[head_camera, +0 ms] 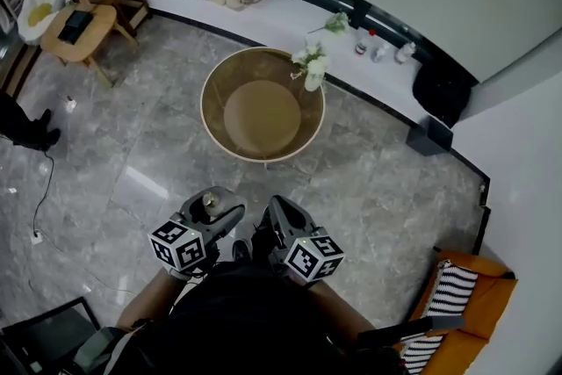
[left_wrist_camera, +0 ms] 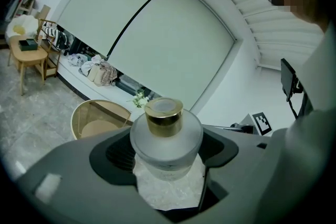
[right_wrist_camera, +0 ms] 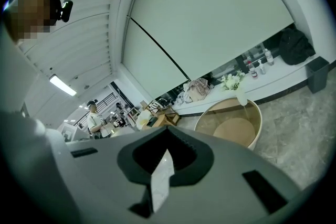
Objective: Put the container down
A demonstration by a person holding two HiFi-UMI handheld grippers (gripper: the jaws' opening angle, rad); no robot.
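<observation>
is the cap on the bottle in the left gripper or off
On. The gold cap sits on the neck of the frosted bottle, which the left gripper holds between its jaws.

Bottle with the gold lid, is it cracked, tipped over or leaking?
Nothing stands out. The frosted bottle is held upright in the left gripper, and its gold lid sits on straight. No crack, drip or spill shows on it.

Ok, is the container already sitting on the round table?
No, the frosted container sits clamped in the left gripper, with the round table off beyond it.
</observation>
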